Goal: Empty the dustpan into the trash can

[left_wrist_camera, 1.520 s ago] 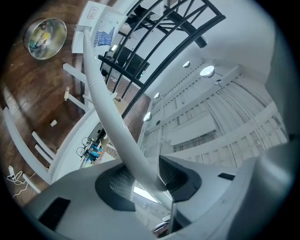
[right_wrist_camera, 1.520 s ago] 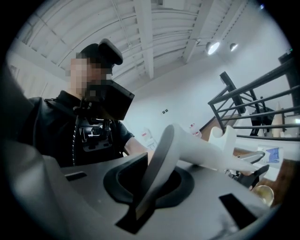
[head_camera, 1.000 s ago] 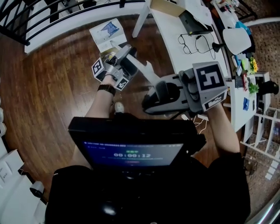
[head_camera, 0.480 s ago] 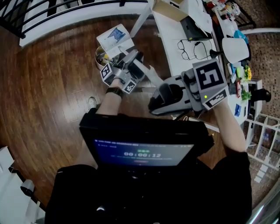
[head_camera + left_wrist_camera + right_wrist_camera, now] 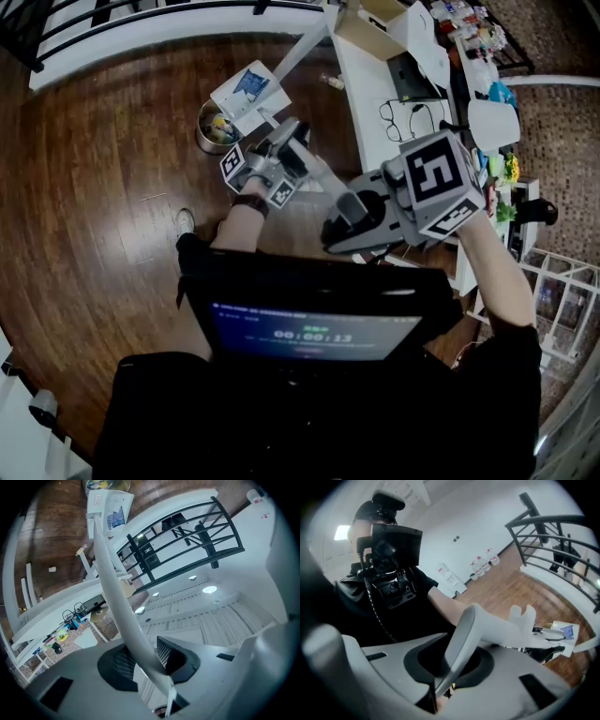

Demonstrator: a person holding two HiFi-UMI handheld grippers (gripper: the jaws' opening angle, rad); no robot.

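While the trash can (image 5: 208, 131) stands on the floor with the dustpan (image 5: 249, 91) at its rim, steady the long handle (image 5: 319, 164) with the left gripper (image 5: 145, 658), whose jaws are closing round it, and tip the pan inward with the right gripper (image 5: 452, 663), which is clamped narrowly on the handle's end.

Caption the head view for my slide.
The dustpan poised at the trash can, left claw and right claw gripping its long white handle.
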